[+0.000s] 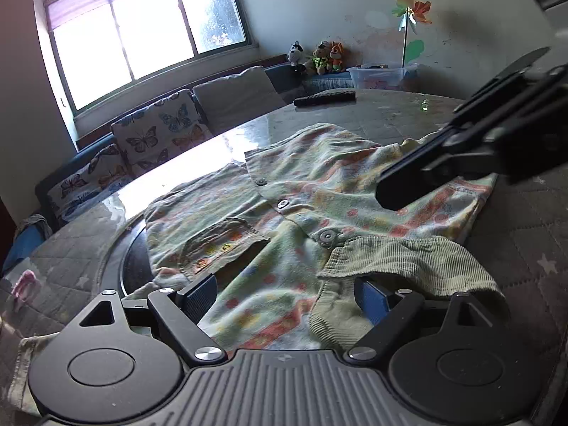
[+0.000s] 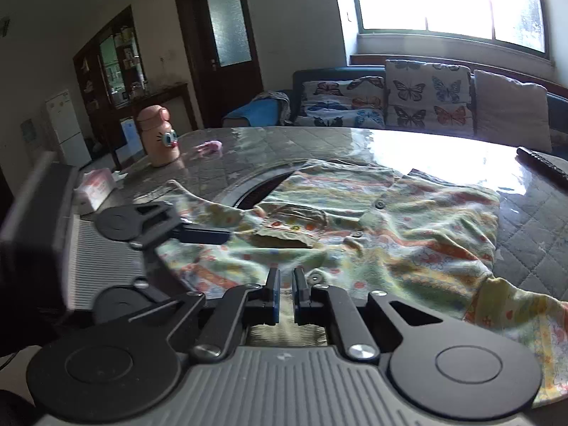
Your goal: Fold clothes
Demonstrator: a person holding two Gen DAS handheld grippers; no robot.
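A small green patterned shirt point(image 1: 312, 184) with snap buttons, a chest pocket and a corduroy collar point(image 1: 401, 259) lies spread on the table; it also shows in the right wrist view point(image 2: 408, 220). My left gripper point(image 1: 285, 296) is open, its fingers low over the collar end of the shirt. My right gripper point(image 2: 285, 293) is nearly closed, with a narrow gap between the pads, and sits at the shirt's near edge; cloth shows below the pads. The right gripper also shows in the left wrist view point(image 1: 408, 184), above the shirt's right side.
The round table point(image 1: 390, 113) has a quilted cover and a glossy top. A remote control point(image 1: 325, 98) lies at the far side. A pink bottle point(image 2: 159, 135), a tissue pack point(image 2: 94, 186) and a pink item point(image 2: 209, 147) stand left. A sofa with butterfly cushions point(image 2: 408, 99) is behind.
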